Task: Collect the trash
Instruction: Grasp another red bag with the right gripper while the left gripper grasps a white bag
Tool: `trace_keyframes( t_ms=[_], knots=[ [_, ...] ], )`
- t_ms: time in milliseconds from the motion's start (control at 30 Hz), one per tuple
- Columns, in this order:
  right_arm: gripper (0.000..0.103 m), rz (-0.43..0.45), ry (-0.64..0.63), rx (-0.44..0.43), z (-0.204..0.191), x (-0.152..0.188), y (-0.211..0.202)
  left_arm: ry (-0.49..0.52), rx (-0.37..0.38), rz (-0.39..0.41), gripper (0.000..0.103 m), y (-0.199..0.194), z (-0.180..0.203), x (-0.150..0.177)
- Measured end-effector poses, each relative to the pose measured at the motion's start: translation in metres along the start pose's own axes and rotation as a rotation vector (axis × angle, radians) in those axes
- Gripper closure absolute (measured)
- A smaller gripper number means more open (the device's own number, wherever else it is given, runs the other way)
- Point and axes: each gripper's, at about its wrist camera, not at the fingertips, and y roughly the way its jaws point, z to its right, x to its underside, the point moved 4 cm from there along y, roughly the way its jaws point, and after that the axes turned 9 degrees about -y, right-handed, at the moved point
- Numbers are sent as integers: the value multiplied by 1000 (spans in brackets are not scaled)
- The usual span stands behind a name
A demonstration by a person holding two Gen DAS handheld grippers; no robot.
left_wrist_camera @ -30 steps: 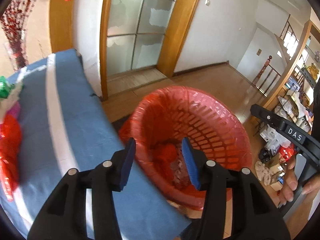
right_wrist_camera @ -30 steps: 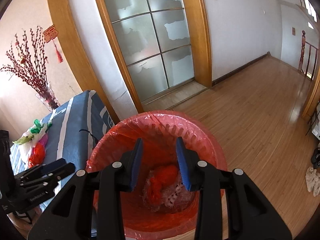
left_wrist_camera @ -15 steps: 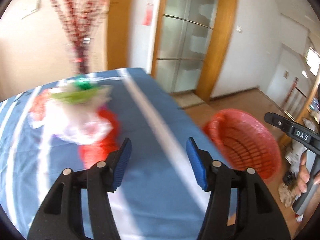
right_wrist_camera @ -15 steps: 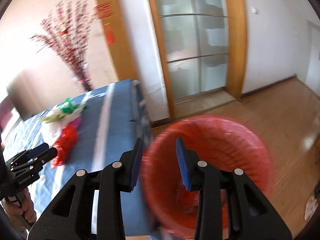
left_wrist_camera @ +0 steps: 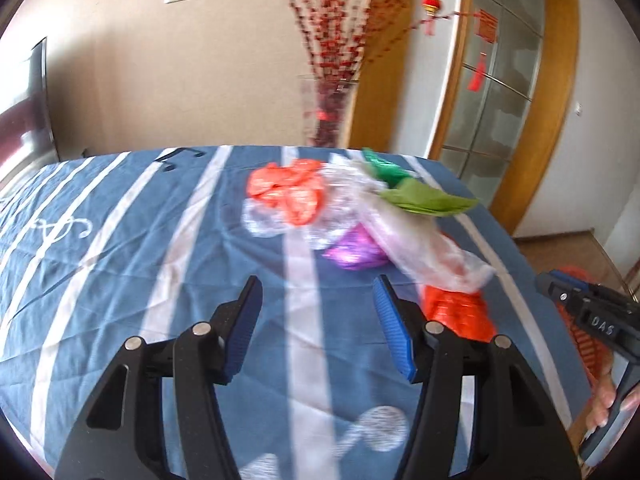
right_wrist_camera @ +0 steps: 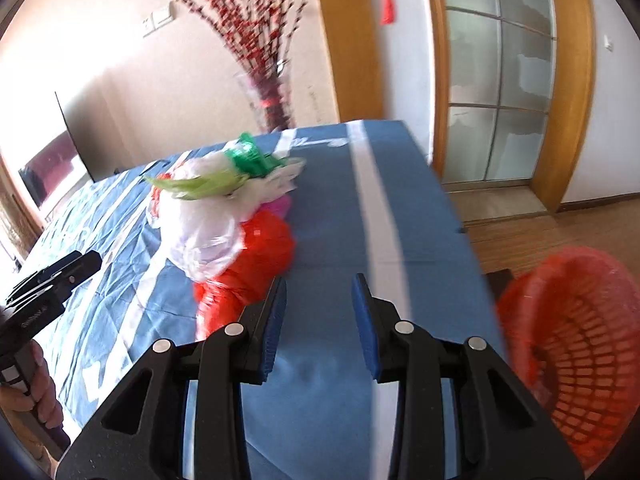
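- Two grippers hover over a blue striped cloth (left_wrist_camera: 120, 240); nothing sits between either pair of jaws.
- Left gripper (left_wrist_camera: 318, 328): jaws apart, empty, near the trash (left_wrist_camera: 352, 208).
- The trash, a heap of plastic bags, lies mid-cloth.
- Right gripper (right_wrist_camera: 318, 322): jaws apart, empty, just beside the heap's red bag (right_wrist_camera: 256, 264).
- Red basket (right_wrist_camera: 576, 344) stands on the floor, off the cloth's right edge.

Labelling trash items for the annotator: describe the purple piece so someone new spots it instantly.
Start at the blue striped tablecloth and find the heap of crumpled bags near its far right corner. The purple wrapper lies at the heap's near edge, tucked under the long clear bag. It is the only shiny violet piece among red, green and clear ones.
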Motion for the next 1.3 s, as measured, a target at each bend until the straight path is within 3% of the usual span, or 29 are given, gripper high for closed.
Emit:
trace_keyframes(
  t_ms=[233,467,633,767,933,1000,1033,1067,1300],
  knots=[
    [68,-86,-26,-71,-36,5,40,-38,-14,0,46,3,-24,-3],
    [68,-49,-10,-121,-53,2,37,-49,-13,-6,46,5,-31,-1],
    [67,-103,-70,-65,-62,6,52,-53,-12,-14,46,8,-33,0],
    [53,-118,-66,-47,-61,10,57,-54,-4,-23,46,11,-31,-1],
    [53,-144,-53,-79,-59,10,64,-54,20,-42,46,18,-22,-2],
    [60,-149,-35,-112,-58,11,66,-53,34,-51,46,22,-16,-3],
    [70,-149,-28,-149,-59,11,67,-53,40,-54,46,23,-13,-3],
    [73,-143,-28,-150,-59,12,66,-52,49,-58,46,25,-9,-4],
    [79,-99,-79,-47,-45,19,44,-17,91,-68,46,32,22,-6]
  ],
)
